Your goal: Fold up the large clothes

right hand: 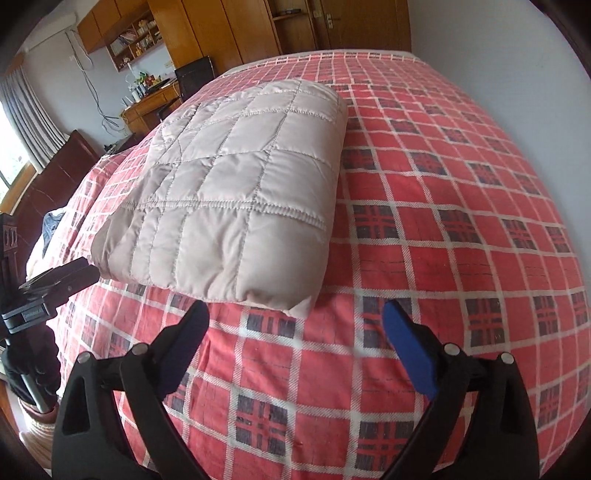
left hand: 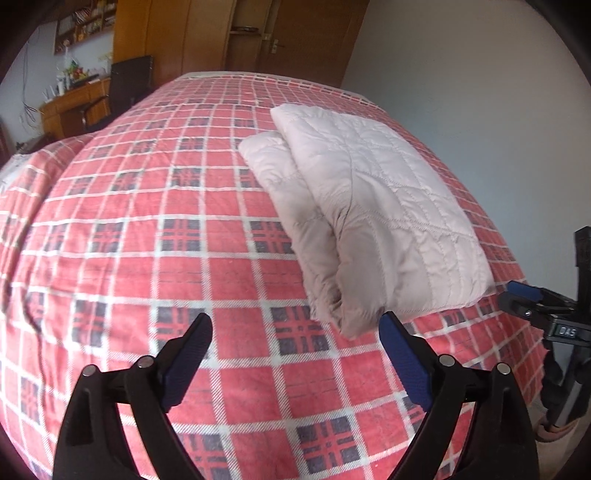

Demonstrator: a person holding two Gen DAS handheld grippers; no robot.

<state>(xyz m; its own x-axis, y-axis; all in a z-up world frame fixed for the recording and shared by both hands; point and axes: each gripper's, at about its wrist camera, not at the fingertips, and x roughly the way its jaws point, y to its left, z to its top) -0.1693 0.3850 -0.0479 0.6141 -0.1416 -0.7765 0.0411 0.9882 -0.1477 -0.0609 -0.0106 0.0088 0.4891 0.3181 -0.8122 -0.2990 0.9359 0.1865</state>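
Observation:
A pale beige quilted jacket (left hand: 373, 206) lies folded into a thick rectangular bundle on the red plaid bed cover (left hand: 155, 221). In the right wrist view the same jacket (right hand: 236, 192) fills the upper left, its near edge just beyond the fingertips. My left gripper (left hand: 297, 325) hovers open above the cover, a little short of the bundle's near corner, with nothing between its fingers. My right gripper (right hand: 295, 314) is also open and empty, just in front of the bundle's near edge. The right gripper (left hand: 532, 306) also shows at the far right of the left wrist view.
The bed cover (right hand: 443, 221) spreads wide to the right of the jacket. A wooden desk (left hand: 70, 103) with clutter and a dark chair (left hand: 131, 83) stand beyond the bed. Wooden wardrobes and a door (right hand: 332, 22) line the back wall. A dark headboard (right hand: 55, 173) stands at left.

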